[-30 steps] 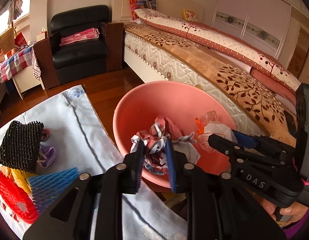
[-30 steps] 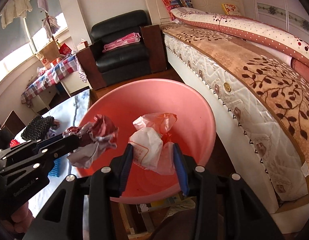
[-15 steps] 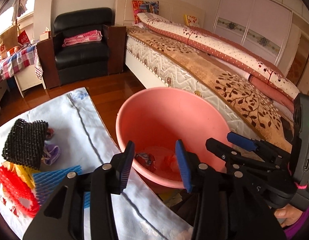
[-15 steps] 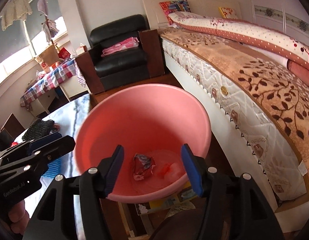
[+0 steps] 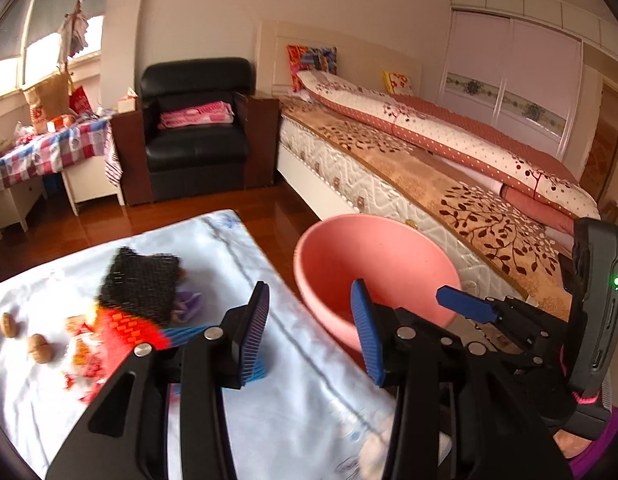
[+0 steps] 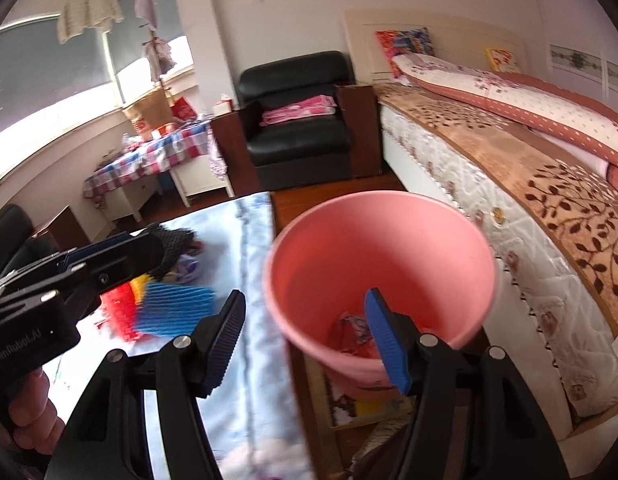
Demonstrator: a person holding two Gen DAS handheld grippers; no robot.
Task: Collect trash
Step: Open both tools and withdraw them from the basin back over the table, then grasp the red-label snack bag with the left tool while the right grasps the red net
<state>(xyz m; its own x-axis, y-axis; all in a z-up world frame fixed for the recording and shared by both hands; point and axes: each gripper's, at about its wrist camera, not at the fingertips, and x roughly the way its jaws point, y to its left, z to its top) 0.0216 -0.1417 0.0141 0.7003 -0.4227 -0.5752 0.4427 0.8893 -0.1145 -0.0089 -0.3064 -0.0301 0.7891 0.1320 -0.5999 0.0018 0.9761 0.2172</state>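
Note:
A pink bucket (image 5: 341, 248) stands on the floor by the table's right edge; it also shows in the right wrist view (image 6: 309, 264), with crumpled trash (image 6: 351, 326) at its bottom. My left gripper (image 5: 313, 326) is open and empty above the table edge beside the bucket. My right gripper (image 6: 307, 338) is open and empty over the bucket's near left rim. On the table lie black foam netting (image 5: 139, 284), red netting (image 5: 123, 324), blue netting (image 6: 175, 308) and two walnuts (image 5: 39, 348).
The table has a pale blue cloth (image 5: 293, 412). A bed (image 5: 449, 168) runs along the right. A black armchair (image 5: 195, 132) and a side table with a checked cloth (image 5: 49, 148) stand at the back. The floor is wood.
Both grippers opened and dropped their trash into the bucket, then pulled back and up. The left gripper has swung left towards the table; both views now blur from motion.

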